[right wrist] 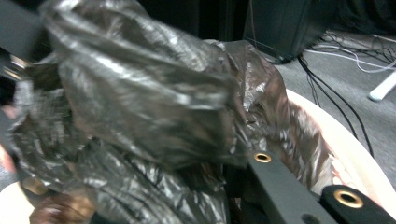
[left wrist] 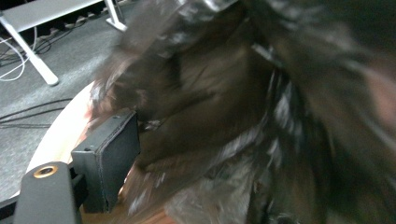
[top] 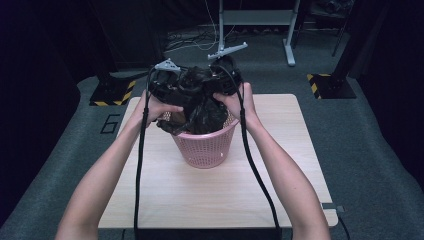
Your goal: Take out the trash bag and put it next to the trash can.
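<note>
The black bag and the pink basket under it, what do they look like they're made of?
The black bag looks like thin plastic film: it crumples into fine creases and throws glossy silvery highlights, clearest in the right gripper view. The pink basket seems to be moulded plastic, matt, with walls pierced in a regular lattice of small holes. The table under it looks like pale wood or a wood-look laminate; the grain is too faint to tell which.

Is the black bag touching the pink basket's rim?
Touching. In the high view the black bag drapes over the pink basket's rim at its near and left edge, with no gap between plastic and rim.
</note>
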Motion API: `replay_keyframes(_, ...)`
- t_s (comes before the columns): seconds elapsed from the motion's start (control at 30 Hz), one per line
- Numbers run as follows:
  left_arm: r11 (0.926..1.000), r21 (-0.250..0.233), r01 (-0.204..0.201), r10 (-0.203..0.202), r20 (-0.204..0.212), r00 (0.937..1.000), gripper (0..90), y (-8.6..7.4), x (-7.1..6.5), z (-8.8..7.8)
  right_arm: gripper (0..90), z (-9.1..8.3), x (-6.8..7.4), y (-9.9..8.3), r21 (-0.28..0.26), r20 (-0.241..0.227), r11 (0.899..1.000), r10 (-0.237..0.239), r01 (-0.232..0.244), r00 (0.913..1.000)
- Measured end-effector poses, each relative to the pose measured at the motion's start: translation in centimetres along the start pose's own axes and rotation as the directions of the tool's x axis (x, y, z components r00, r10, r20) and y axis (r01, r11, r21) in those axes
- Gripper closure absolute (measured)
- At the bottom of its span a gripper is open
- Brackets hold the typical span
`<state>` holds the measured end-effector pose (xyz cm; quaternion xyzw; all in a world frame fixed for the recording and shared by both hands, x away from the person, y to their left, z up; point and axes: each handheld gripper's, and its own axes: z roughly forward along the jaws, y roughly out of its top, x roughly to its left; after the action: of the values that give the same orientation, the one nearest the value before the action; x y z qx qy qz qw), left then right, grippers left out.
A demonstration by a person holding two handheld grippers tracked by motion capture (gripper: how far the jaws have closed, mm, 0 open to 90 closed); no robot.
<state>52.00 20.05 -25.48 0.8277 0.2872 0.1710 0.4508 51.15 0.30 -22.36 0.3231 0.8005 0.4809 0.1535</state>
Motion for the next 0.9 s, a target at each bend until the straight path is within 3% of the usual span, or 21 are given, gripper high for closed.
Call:
replay_keyframes(0.13,0.999,-0.041,-0.02,0.02,0.015,0.9997,27.0,-0.1,-0.4,0.3,90.0,0.5,0.8,0.3,0.011,-0.018,1.0,-0.014,0.014,0.9997)
replay_keyframes(0.23,0.9962,-0.073,-0.047,0.048,0.014,0.9987,48.0,-0.3,-0.7,0.4,90.0,0.7,1.1,0.4,0.01,-0.038,1.0,-0.011,0.011,0.9992)
replay_keyframes(0.37,0.9924,-0.107,-0.062,0.067,0.046,0.9967,76.1,-0.5,-0.8,0.6,90.0,0.7,1.0,0.3,0.005,-0.052,1.0,0.001,-0.001,0.9987)
replay_keyframes(0.47,0.9924,-0.108,-0.059,0.065,0.054,0.9964,83.7,-0.5,-0.8,0.8,89.9,0.4,0.5,0.2,0.0,-0.074,1.0,0.021,-0.021,0.997)
replay_keyframes(0.57,0.9936,-0.089,-0.07,0.073,0.035,0.9967,85.5,-0.3,-1.0,0.9,87.7,0.0,0.1,-0.1,0.003,-0.073,1.0,0.026,-0.026,0.997)
replay_keyframes(0.7,0.997,-0.067,-0.038,0.037,-0.009,0.9993,85.9,-0.3,-0.3,0.8,62.2,-0.8,-0.6,-0.7,0.03,-0.043,0.999,0.03,-0.029,0.9986)
replay_keyframes(0.9,0.996,-0.088,0.009,-0.013,-0.046,0.9988,86.0,-0.1,0.7,-0.4,29.4,-3.2,-1.8,-2.3,0.04,0.013,0.998,0.044,-0.044,0.999)
